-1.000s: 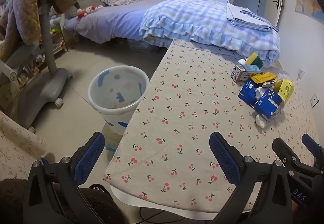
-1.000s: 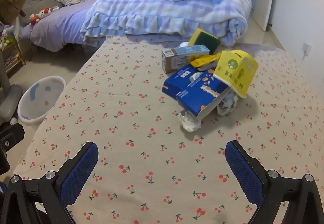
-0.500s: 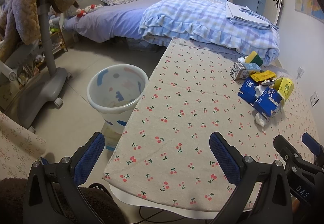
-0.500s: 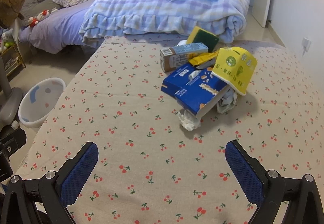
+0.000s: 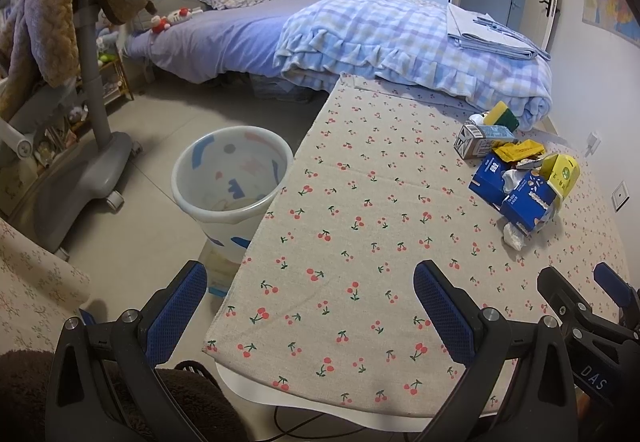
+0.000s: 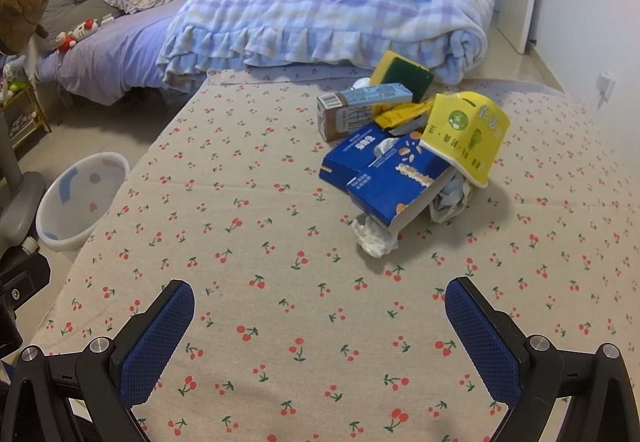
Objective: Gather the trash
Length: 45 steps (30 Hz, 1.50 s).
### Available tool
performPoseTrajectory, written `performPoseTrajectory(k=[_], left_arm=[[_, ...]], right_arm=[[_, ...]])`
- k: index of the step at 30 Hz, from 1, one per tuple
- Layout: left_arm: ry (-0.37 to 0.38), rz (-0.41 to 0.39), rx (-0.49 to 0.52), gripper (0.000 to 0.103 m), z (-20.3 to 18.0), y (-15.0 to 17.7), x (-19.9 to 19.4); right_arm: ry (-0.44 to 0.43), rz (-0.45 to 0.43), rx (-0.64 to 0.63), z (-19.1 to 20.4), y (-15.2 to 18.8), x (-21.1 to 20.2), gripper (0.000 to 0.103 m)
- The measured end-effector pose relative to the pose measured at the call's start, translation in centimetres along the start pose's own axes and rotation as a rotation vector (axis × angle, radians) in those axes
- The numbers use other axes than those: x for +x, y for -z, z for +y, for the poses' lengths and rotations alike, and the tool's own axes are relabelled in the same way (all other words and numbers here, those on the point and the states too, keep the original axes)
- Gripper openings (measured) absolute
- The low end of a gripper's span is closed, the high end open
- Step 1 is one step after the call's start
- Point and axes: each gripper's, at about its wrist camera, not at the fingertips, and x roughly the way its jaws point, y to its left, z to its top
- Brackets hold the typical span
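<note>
Both grippers were spread wide and held nothing. The right gripper (image 6: 318, 326) hovered low over the near part of the table (image 6: 248, 178), pointing at the trash pile (image 6: 408, 146), which lay further along the cloth, toward the bed (image 6: 320, 14). The left gripper (image 5: 310, 306) was over the near left corner of the table, and the bin (image 5: 232, 178) stood on the floor just beside the left table edge, open and almost empty as far as I could see.

The pile was loose: two blue boxes (image 6: 384, 170) leaned on each other, a yellow carton (image 6: 466, 134) rested on top of them, a milk carton (image 6: 362, 108) and a sponge (image 6: 404, 72) lay behind, and a crumpled tissue (image 6: 374, 238) lay at the front, touching the nearer blue box.

The step in hand seemed to be the reach of the right gripper for a first piece. To do it well, I would take the top or the front piece first. The yellow carton could probably be lifted without disturbing the rest. Pulling a blue box from under it would likely tip the pile. The tissue was soft and low, so the fingers should come down close to the cloth and close fully. The carry to the bin went across the whole table, so the grip had to be firm.
</note>
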Motion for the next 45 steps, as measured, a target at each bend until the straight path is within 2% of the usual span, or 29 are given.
performPoseTrajectory(k=[31, 45], left_arm=[[-0.008, 0.008, -0.004, 0.103, 0.24, -0.28, 0.22], [-0.004, 0.019, -0.018, 0.103, 0.76, -0.07, 0.55]], right_arm=[[0.0, -0.011, 0.019, -0.68, -0.51, -0.64, 0.103], [-0.006, 0.011, 0.014, -0.58, -0.37, -0.18, 0.103]])
